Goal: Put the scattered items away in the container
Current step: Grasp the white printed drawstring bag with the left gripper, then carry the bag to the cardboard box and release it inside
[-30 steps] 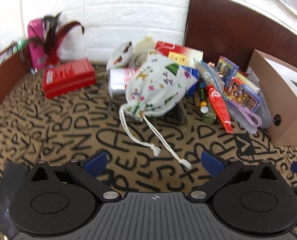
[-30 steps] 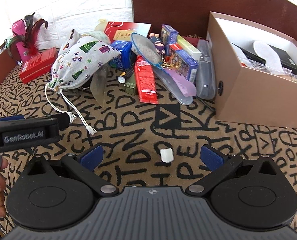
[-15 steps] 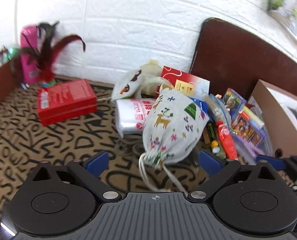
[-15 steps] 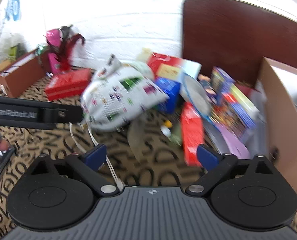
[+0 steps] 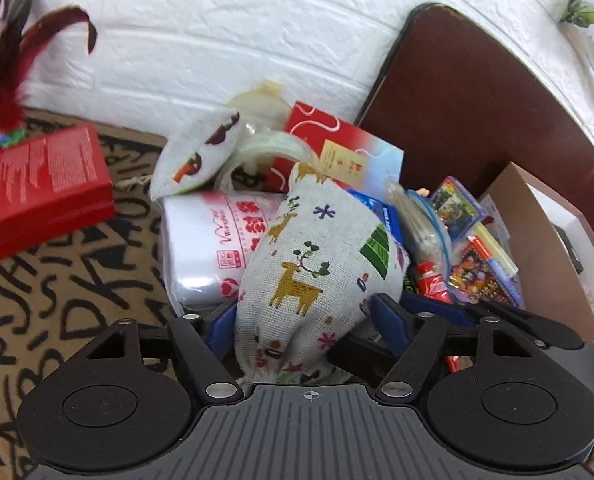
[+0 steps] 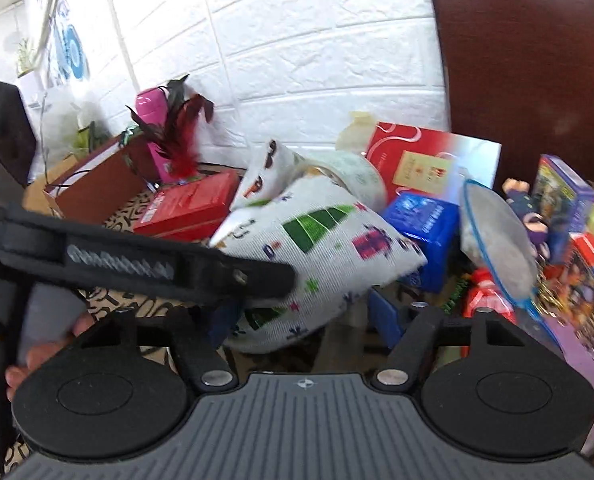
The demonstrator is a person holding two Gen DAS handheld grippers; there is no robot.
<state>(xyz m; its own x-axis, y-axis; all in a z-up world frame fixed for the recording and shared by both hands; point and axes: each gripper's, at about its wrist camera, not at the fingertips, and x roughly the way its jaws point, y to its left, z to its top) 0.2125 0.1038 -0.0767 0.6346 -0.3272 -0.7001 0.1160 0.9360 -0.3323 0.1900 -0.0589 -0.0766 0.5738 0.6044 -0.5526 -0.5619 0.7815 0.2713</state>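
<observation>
A white drawstring pouch [image 5: 313,272] printed with deer and trees lies on the pile of items. My left gripper [image 5: 303,320] has its blue pads on both sides of the pouch's neck end and looks closed on it. The pouch also shows in the right wrist view [image 6: 321,248]. My right gripper [image 6: 301,320] sits close below and to the right of the pouch, its jaws apart, with the pouch's lower edge between them. The brown cardboard box [image 5: 553,248] stands at the right.
A red box [image 5: 41,188] lies on the letter-patterned mat [image 5: 57,280] at left. A white packet [image 5: 213,248], a red card [image 5: 337,152], a blue box [image 6: 421,228], a zip bag [image 6: 493,240] and game boxes [image 5: 481,276] crowd the pile. A dark chair back [image 5: 477,92] stands behind.
Both grippers have moved forward to the pouch. The left jaws have narrowed around its neck end. The right gripper's jaws have narrowed somewhat beside it.
</observation>
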